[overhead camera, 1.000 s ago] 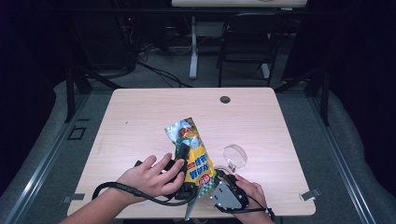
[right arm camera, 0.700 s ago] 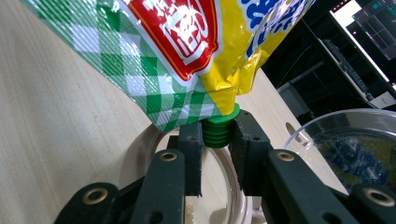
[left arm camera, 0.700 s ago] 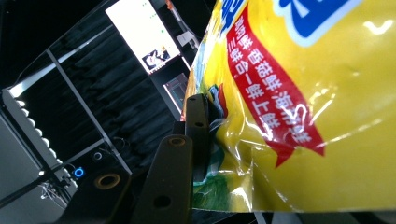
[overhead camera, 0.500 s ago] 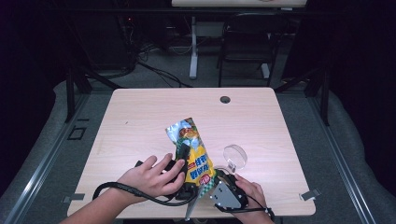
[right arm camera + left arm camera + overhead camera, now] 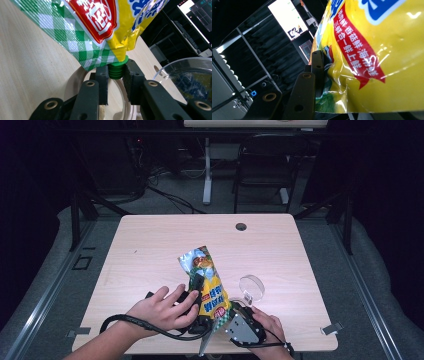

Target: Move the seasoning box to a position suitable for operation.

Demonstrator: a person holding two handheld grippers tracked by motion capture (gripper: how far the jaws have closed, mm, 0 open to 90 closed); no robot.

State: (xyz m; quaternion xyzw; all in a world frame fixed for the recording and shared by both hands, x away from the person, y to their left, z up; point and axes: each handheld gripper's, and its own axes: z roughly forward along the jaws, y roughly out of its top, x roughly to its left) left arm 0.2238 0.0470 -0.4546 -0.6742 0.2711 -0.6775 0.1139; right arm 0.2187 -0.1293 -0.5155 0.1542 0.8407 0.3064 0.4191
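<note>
In the high view a yellow spouted seasoning pouch (image 5: 209, 282) lies tilted along the near middle of the wooden table (image 5: 150, 245), its silvery end pointing away from the person, and a clear round dish (image 5: 251, 287) stands just to its right. The left hand (image 5: 160, 310) holds the left gripper (image 5: 196, 287) against the pouch's left side, while the right hand (image 5: 267, 326) holds the right gripper (image 5: 231, 312) at the pouch's near end, a grey plate on top of it. In the left gripper view one black jaw presses against the pouch's (image 5: 372, 55) glossy yellow face with its red banner; the other jaw is hidden behind the pouch, so the grip seems closed on it. In the right gripper view the two jaws are clamped on the green ribbed cap (image 5: 116, 68) at the pouch's (image 5: 95, 30) green-checked corner, above a pale ring on the table, with the clear dish (image 5: 185, 80) at the right
</note>
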